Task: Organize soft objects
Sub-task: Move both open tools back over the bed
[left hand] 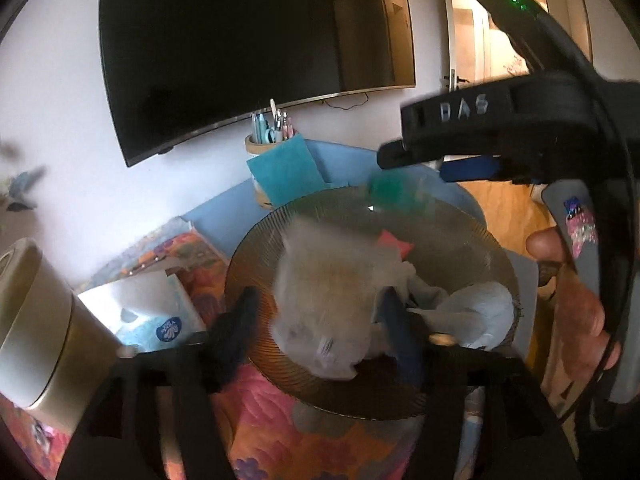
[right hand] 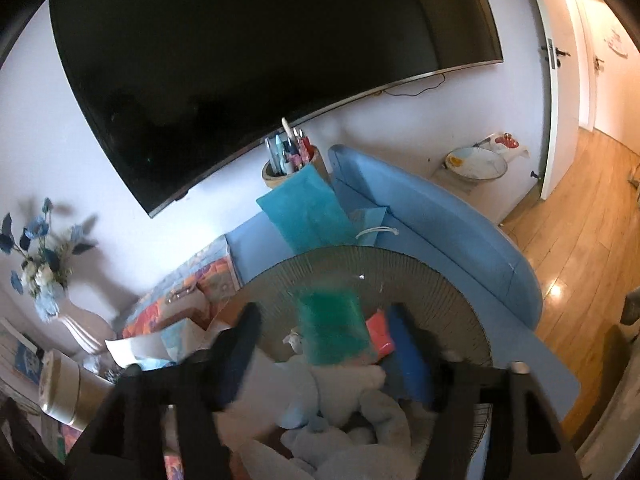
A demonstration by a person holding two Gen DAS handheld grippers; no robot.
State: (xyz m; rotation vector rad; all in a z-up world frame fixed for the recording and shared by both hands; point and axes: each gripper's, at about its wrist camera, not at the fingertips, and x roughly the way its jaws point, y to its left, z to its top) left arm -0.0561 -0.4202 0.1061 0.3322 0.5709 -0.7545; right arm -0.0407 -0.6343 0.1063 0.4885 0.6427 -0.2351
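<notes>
Here both hand-held grippers hang over the ribbed glass bowl, jaws spread. Between the left hand-held gripper fingers a blurred pale fuzzy cloth appears to be dropping free, no pad pressing it; likewise a blurred green sponge sits in the gap of the right hand-held gripper, unpinched as far as I can tell. My reading: this is the release into the bowl. To do it well, keep each one centred over the bowl, well inside its rim, and hold the jaws wide until the piece settles, so nothing snags on a finger. Inside the bowl already lie light blue cloths and a pink sponge. The bowl rests on a flowered worktop; left of it a tissue box, behind it a pen holder, a teal sheet and a blue sofa. Above the bowl, on the wall, hangs a dark television.
</notes>
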